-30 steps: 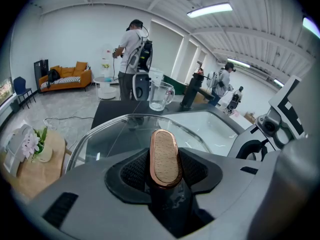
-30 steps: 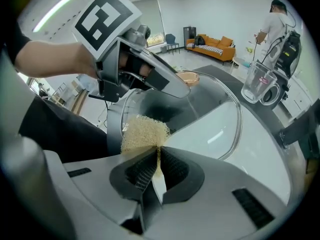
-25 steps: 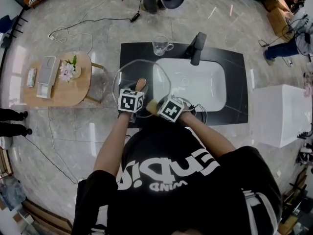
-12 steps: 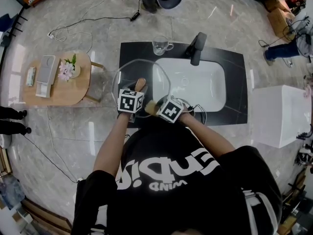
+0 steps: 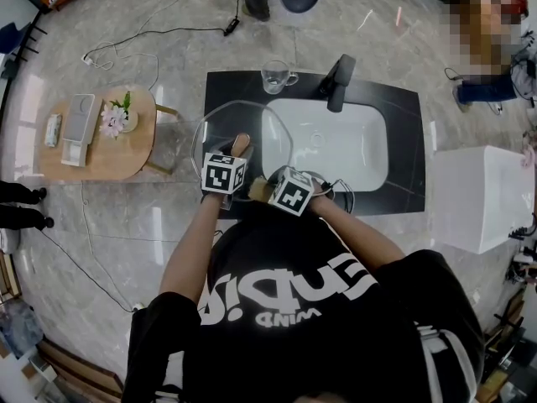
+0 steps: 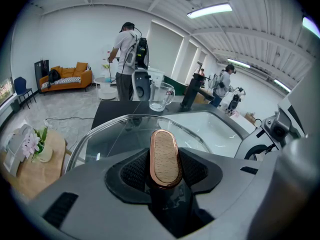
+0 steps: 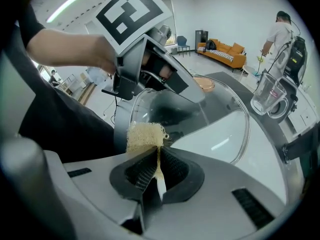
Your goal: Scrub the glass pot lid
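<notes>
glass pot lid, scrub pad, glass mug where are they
glass pot lid (image 6: 117,134), left gripper view, glass beside handle
scrub pad (image 7: 145,135), right gripper view, its fuzzy top
glass mug (image 5: 275,77), head view, its body

The white sink basin (image 5: 336,145) lies bare, so there is open room over it to the right of the glass pot lid (image 5: 220,122). The lid spans the left part of the black counter (image 5: 404,170) and the basin's left rim, blocking that side. The left gripper (image 6: 165,170) clamps the lid's wooden knob (image 6: 165,149) from the near side. The right gripper (image 7: 157,166), pinching a scrub pad (image 7: 145,135), sits just beside it, with little gap between their marker cubes (image 5: 224,173). At the back, the black faucet (image 5: 340,82) rises over the basin's rear rim, and a glass mug (image 5: 277,77) stands left of it. The counter's right strip is free. A wooden side table (image 5: 126,162) stands apart on the left.
</notes>
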### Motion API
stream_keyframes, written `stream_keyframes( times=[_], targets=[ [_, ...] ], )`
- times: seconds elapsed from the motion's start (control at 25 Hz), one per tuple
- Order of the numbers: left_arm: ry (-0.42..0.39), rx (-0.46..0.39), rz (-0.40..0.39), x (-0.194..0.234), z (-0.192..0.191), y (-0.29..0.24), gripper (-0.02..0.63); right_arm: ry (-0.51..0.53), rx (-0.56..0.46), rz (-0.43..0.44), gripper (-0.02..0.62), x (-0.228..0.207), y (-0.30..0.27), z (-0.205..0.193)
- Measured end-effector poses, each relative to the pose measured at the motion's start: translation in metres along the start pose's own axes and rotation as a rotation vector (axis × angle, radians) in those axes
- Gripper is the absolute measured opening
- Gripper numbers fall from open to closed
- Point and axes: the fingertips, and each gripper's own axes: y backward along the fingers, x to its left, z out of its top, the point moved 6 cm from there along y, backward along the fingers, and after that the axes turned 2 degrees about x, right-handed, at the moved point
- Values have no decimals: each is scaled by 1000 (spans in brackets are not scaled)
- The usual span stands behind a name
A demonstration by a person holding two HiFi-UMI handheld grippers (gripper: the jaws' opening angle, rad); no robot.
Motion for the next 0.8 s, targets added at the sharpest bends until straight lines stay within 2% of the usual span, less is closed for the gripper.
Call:
stream_keyframes(
  times=[0.44, 0.64, 0.8],
  targets=[
    [-2, 0, -4, 0, 0, 1, 184, 6, 4, 23, 25, -3, 3, -3],
    [1, 5, -2, -1, 0, 0, 184, -87, -11, 59, 23, -4, 9, -8],
    [0, 23, 1, -1, 0, 2, 184, -139, -47, 47, 25, -8, 21, -9]
  ],
)
